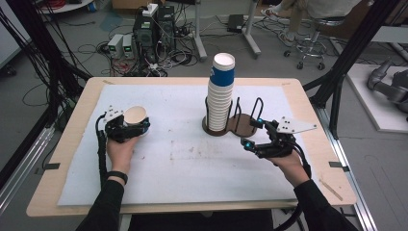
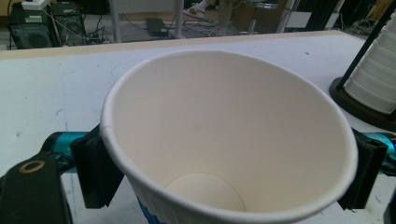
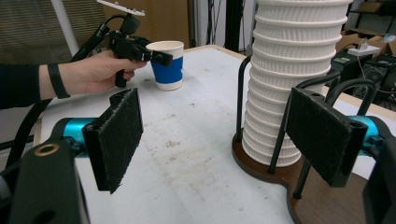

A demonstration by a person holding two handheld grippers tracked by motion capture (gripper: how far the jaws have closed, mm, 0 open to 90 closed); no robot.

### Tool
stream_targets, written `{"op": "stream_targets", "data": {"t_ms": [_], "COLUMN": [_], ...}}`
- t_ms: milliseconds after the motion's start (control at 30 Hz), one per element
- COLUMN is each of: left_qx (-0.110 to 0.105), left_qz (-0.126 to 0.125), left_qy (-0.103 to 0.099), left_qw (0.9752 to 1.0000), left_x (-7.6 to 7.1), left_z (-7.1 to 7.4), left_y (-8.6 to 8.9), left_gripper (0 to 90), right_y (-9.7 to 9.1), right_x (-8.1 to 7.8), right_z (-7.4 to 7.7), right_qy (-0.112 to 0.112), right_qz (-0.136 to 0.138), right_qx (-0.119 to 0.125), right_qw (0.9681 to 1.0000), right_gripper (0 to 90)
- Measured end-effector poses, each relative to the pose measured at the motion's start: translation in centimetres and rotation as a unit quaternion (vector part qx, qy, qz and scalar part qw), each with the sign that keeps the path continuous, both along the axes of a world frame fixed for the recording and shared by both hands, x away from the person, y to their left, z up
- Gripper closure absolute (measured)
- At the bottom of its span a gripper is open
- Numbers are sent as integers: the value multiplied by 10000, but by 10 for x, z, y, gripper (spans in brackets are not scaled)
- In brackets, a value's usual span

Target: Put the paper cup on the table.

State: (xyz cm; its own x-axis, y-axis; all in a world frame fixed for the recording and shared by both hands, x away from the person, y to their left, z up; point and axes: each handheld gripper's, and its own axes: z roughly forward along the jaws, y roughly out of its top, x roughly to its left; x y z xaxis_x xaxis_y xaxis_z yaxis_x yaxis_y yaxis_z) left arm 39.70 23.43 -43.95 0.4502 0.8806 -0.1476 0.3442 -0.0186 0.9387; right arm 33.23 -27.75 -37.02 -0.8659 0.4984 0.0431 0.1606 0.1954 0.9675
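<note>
A white paper cup (image 1: 136,115) with a blue band stands upright on the white mat at the left. My left gripper (image 1: 134,124) reaches around it, one jaw on each side of the cup (image 2: 224,140) just under the rim. The pads sit at the wall without squeezing it, and the mouth stays round. In the right gripper view the cup (image 3: 168,65) rests on the table with the left gripper (image 3: 156,55) at its rim. My right gripper (image 1: 253,133) is open and empty beside the wooden cup holder (image 1: 243,126), facing the tall stack of cups (image 3: 289,79).
The holder base (image 3: 261,170) has black wire hoops around the stack (image 1: 220,96) and an empty hoop slot beside it. The white mat (image 1: 192,154) covers most of the wooden table. Cables and computer boxes lie on the floor beyond the far edge.
</note>
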Motion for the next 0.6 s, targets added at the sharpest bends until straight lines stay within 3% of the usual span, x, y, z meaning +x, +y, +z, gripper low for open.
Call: {"op": "stream_targets", "data": {"t_ms": [300,600], "left_qx": [102,265], "left_qz": [95,214], "left_qy": [107,197], "left_qw": [9998,9992], "left_x": [-2,-7], "left_z": [4,9], "left_y": [-1,-1], "left_gripper": [68,62], "right_y": [0,1], "right_x": [0,0], "right_z": [0,0], "right_qy": [8,-7], "right_qz": [22,61], "right_qx": [19,39], "right_qw": [10000,10000], "right_gripper": [197,197]}}
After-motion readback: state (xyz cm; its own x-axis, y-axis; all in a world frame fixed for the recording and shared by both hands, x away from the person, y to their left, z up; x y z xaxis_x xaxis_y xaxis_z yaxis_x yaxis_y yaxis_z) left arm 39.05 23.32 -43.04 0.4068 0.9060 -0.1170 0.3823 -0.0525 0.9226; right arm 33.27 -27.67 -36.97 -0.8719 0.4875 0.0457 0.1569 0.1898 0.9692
